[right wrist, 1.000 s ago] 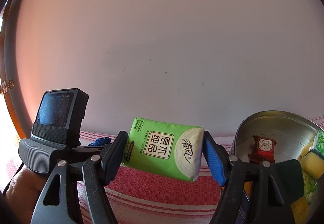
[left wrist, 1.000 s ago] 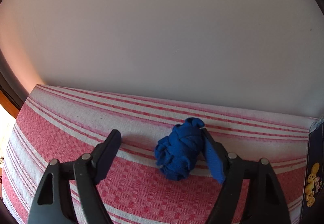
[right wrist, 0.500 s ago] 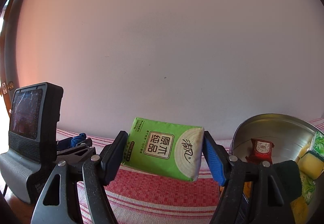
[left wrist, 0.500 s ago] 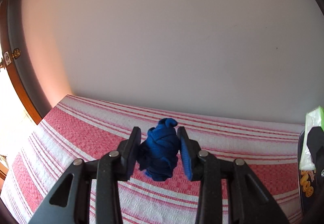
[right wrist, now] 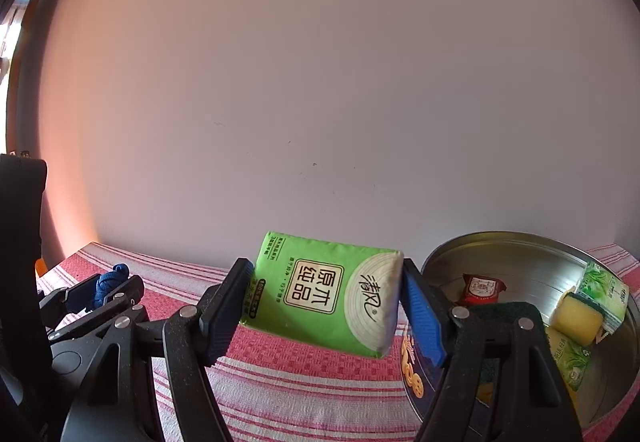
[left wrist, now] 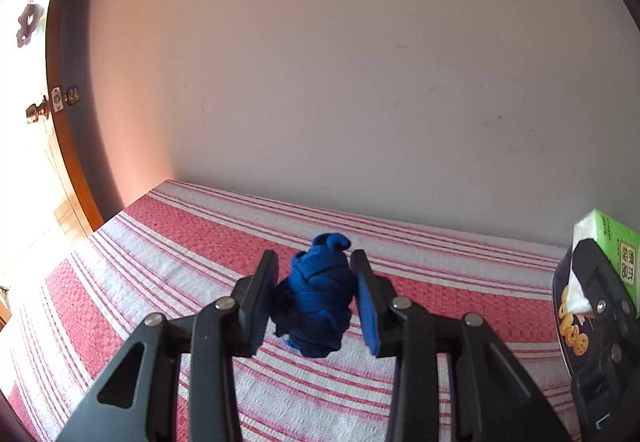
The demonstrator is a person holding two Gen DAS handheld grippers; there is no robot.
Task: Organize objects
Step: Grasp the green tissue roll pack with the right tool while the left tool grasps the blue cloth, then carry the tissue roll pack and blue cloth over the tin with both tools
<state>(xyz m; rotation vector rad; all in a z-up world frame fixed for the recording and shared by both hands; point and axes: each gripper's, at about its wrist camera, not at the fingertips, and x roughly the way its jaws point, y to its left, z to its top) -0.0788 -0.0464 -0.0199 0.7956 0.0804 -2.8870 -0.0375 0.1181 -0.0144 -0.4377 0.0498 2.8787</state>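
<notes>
A knotted blue cloth bundle hangs above the red-and-white striped cloth, with my left gripper shut on it from both sides. In the right wrist view that same bundle shows at the far left, in the left gripper. My right gripper is shut on a green tissue pack, held clear of the table. The pack's end also shows at the right edge of the left wrist view.
A round metal tin stands at the right, holding a red snack packet, a yellow sponge and green packets. Its dark printed side borders the right edge. A plain wall rises behind the table; a wooden door frame is at the left.
My left gripper closed on the blue bundle and lifted it off the cloth, drawing back from the wall. The right gripper drifted a little with the tissue pack still in it.
</notes>
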